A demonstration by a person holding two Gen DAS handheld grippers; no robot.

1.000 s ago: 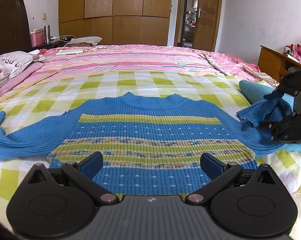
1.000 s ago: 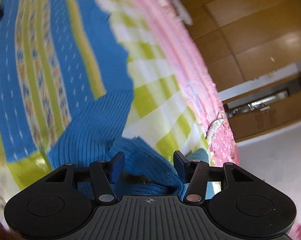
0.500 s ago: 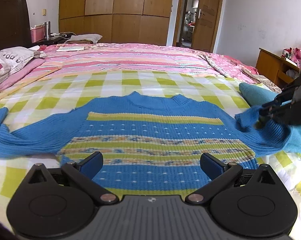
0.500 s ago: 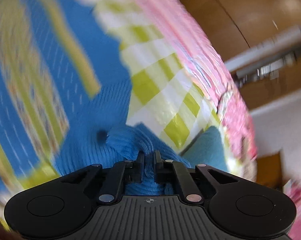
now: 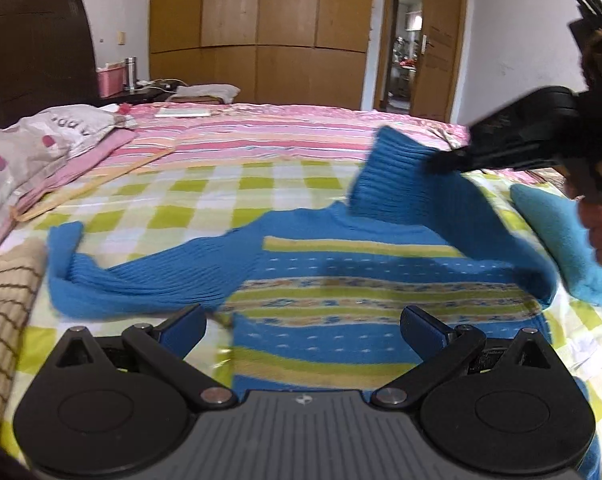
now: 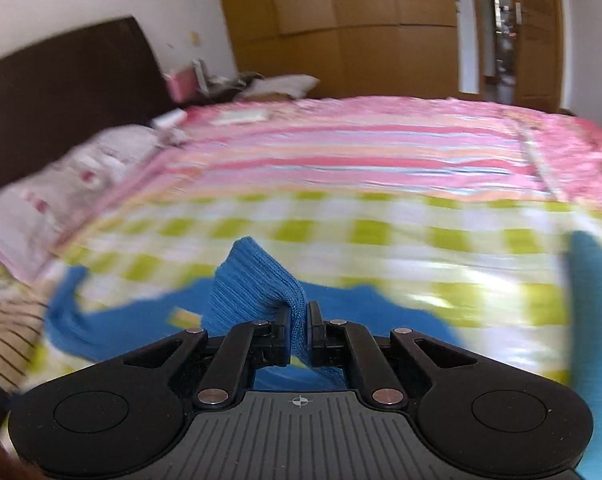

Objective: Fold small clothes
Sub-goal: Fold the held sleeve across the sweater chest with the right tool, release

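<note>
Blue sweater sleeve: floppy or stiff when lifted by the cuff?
Probably floppy: the sleeve sags from the right gripper down to the sweater. The ribbed knit likely grips well in the shut fingers. It looks light, but may stretch.

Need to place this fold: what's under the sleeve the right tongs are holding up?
Under the lifted sleeve held by the right tongs lies the sweater's striped body, in shadow. The shoulder and neckline beneath it are covered.
</note>
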